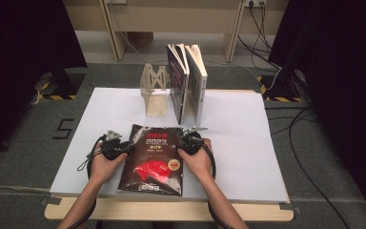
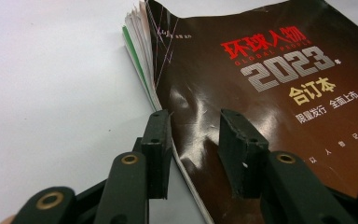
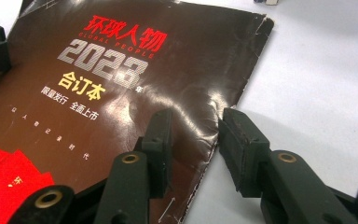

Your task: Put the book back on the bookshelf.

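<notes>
The left gripper (image 1: 124, 148) sits at the magazine's (image 1: 153, 160) 9 o'clock edge, and in the left gripper view its jaws stand partly apart, straddling that edge: one finger (image 2: 157, 140) is over the white sheet, the other (image 2: 235, 144) over the glossy dark cover (image 2: 261, 93), with the frayed page edges (image 2: 140, 60) running up between them. Whether either pad actually presses on the paper I cannot tell. The right gripper (image 1: 185, 141) mirrors it at the 3 o'clock edge, jaws likewise parted by a moderate gap; in the right gripper view one finger (image 3: 161, 140) hangs above the cover and the other (image 3: 240, 144) above the white sheet, the worn cover edge passing between them, and neither jaw has a grip on anything. The magazine lies flat, face up, in the near middle of the white sheet (image 1: 248, 143) covering the table, its red title toward 12 o'clock and a red patch toward 6 o'clock. Beyond it, at 12 o'clock, two books (image 1: 188, 81) stand upright, side by side, and at their 9 o'clock side is a pale bookend (image 1: 155, 90), just beside them; it holds nothing on its own base that I can make out. Nothing lies between the magazine and the books.
</notes>
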`<action>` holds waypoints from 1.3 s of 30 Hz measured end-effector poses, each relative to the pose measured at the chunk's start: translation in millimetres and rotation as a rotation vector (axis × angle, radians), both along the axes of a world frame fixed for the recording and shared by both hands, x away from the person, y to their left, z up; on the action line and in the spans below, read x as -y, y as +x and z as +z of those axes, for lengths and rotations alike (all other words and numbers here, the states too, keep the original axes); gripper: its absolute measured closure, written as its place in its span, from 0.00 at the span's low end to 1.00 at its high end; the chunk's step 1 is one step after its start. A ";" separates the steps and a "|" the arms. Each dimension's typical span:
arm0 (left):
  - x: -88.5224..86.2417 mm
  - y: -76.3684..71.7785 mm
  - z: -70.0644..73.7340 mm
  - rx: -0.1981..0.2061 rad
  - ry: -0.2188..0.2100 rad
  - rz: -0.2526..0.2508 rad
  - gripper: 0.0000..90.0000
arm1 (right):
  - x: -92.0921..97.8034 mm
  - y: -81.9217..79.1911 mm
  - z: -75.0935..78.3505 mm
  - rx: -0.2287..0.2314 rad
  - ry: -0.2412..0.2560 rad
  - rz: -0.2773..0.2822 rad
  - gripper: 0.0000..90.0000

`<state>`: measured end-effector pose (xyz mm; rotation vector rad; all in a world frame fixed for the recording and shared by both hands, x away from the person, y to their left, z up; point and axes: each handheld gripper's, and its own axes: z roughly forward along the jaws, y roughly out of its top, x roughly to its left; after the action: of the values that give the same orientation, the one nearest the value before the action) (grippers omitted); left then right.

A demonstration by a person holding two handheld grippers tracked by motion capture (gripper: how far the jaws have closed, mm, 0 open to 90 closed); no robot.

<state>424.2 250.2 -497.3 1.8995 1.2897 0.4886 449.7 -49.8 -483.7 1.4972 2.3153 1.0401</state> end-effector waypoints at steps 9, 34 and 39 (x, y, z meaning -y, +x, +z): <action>4.6 -13.3 1.1 0.000 0.017 -0.018 0.72 | 2.4 -10.1 1.3 0.003 -0.028 -0.002 0.74; 8.9 -38.8 1.6 0.004 0.031 -0.065 0.70 | 9.7 -34.6 4.5 -0.027 -0.049 0.023 0.74; 7.9 -37.9 2.0 0.006 -0.002 -0.057 0.60 | 16.4 -20.3 11.0 -0.067 -0.005 0.025 0.75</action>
<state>386.4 242.3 -495.3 1.9260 1.2284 0.4631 429.4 -66.1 -472.8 1.5280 2.3854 1.0039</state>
